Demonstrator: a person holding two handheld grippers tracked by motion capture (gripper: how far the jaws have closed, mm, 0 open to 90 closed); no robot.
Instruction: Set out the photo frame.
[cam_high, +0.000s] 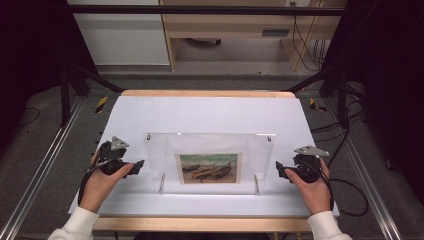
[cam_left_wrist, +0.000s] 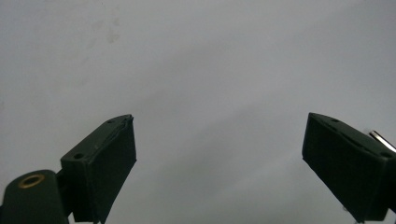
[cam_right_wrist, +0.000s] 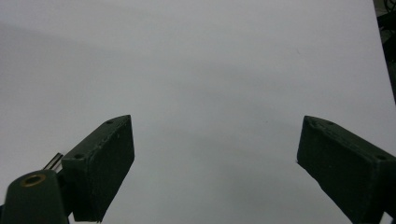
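With both the left gripper (cam_high: 140, 165) and right gripper (cam_high: 278, 168) held apart, the frame (cam_high: 208, 162) could be toppled if pinched unevenly.

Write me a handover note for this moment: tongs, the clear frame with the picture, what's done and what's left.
Left tongs: open, holding nothing, just off the frame's left edge, over the white sheet.
Right tongs: open, holding nothing, just off the frame's right edge.
Frame: clear acrylic, upright on two metal legs mid-table, with a boat picture in its lower centre. Neither tongs touches it, as far as the high view shows.
Done: both tongs are lined up at either side of the frame.
Left: probably close in on the two side edges and take hold; nothing is gripped yet.
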